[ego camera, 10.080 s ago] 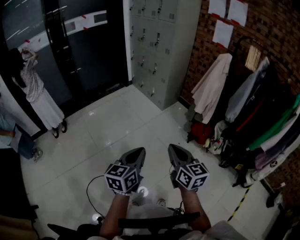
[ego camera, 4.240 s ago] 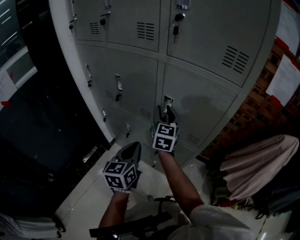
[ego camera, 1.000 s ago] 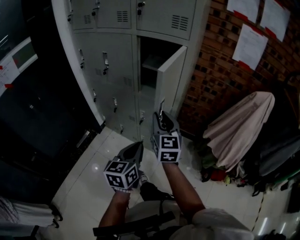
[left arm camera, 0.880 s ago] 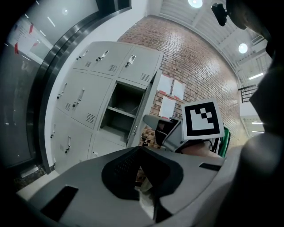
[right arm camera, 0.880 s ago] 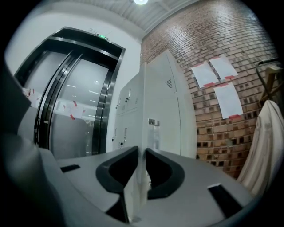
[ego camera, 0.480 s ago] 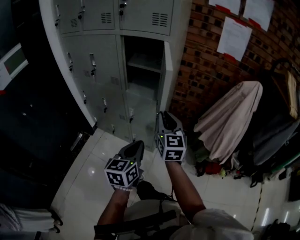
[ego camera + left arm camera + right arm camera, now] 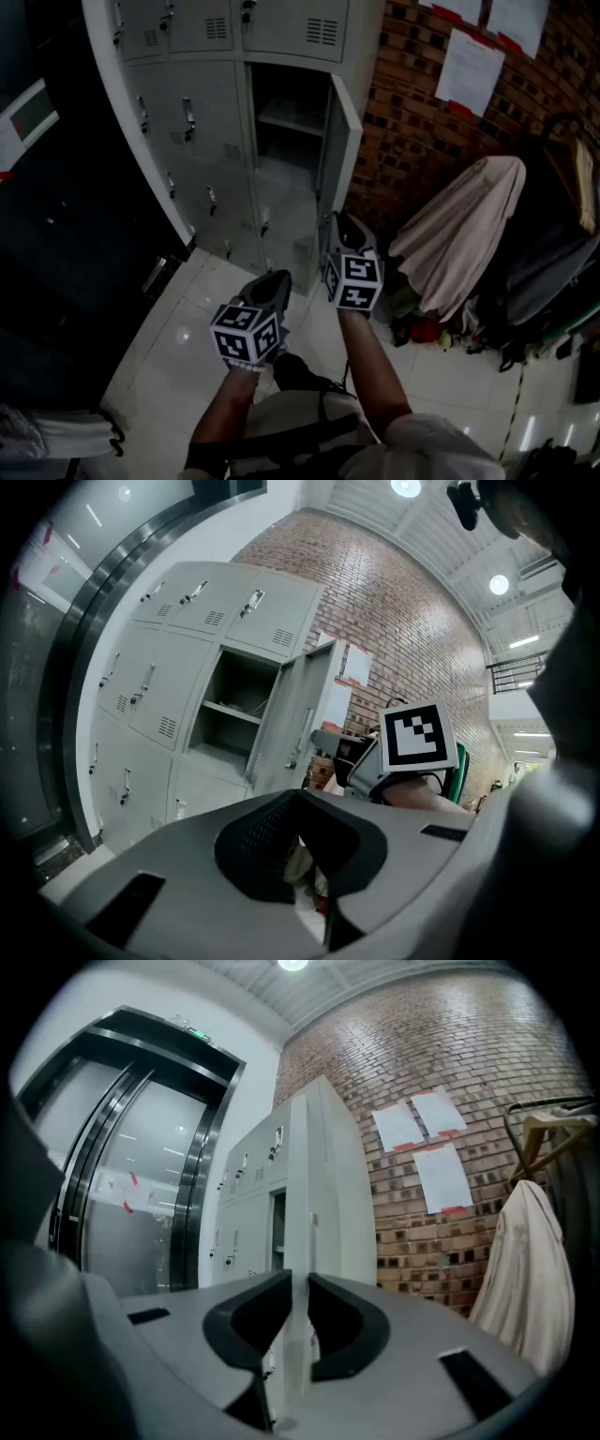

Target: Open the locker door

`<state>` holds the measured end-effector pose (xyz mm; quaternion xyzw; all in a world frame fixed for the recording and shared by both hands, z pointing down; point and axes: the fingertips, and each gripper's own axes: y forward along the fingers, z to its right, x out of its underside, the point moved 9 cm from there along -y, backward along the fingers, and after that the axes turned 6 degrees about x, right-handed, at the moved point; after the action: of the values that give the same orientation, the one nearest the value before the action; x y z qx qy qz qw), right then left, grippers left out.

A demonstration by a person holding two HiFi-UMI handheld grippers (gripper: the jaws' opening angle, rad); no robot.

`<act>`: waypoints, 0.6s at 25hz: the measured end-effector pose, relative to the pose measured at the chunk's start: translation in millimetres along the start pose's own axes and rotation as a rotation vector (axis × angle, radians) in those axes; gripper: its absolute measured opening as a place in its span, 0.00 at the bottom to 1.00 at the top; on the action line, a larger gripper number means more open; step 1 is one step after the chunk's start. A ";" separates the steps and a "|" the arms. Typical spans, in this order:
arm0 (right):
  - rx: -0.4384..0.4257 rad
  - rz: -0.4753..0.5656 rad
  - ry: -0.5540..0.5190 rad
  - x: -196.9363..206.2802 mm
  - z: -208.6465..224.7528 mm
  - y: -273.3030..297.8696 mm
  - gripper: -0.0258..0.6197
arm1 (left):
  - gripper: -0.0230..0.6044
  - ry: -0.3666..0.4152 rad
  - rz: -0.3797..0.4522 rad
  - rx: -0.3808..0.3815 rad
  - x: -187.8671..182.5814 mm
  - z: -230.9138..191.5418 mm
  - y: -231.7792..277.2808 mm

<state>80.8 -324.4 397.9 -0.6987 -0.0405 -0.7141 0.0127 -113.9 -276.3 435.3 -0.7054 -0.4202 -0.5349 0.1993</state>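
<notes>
"So, where does the locker door (image 7: 341, 155) stand?"

"Swung well out from its compartment (image 7: 286, 141), in the right-hand column of the grey locker bank (image 7: 202, 103). One shelf (image 7: 292, 116) shows inside."

"And the right gripper (image 7: 339, 219)?"

"At the door's free edge, low down, just under the handle (image 7: 298, 753). Its jaws have just been closing, and they are nipped on that thin edge, with only a narrow slit left between the pads."

"The left gripper (image 7: 277, 279)?"

"Held lower and nearer the person, well apart from the door, jaw tips pressed together on nothing."

"Round about?"

"A brick wall (image 7: 412, 122) to the right with papers (image 7: 469, 61) stuck on it, a pale garment (image 7: 459, 234) draped below, and white floor tiles (image 7: 178, 328) underfoot."
</notes>
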 end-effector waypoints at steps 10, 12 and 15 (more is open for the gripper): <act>-0.065 -0.005 -0.043 -11.0 -16.1 -28.2 0.08 | 0.02 -0.020 0.033 -0.035 -2.3 -5.2 -29.1; -0.098 -0.025 -0.050 -7.5 -22.9 -39.7 0.05 | 0.02 -0.035 0.040 -0.041 1.1 -4.1 -37.0; -0.147 -0.054 -0.049 -0.8 -33.3 -57.0 0.05 | 0.02 -0.046 0.052 -0.047 4.7 0.8 -48.8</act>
<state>43.3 -270.1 394.1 -0.7138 -0.0069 -0.6978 -0.0588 -152.4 -246.2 431.2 -0.7327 -0.3937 -0.5228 0.1867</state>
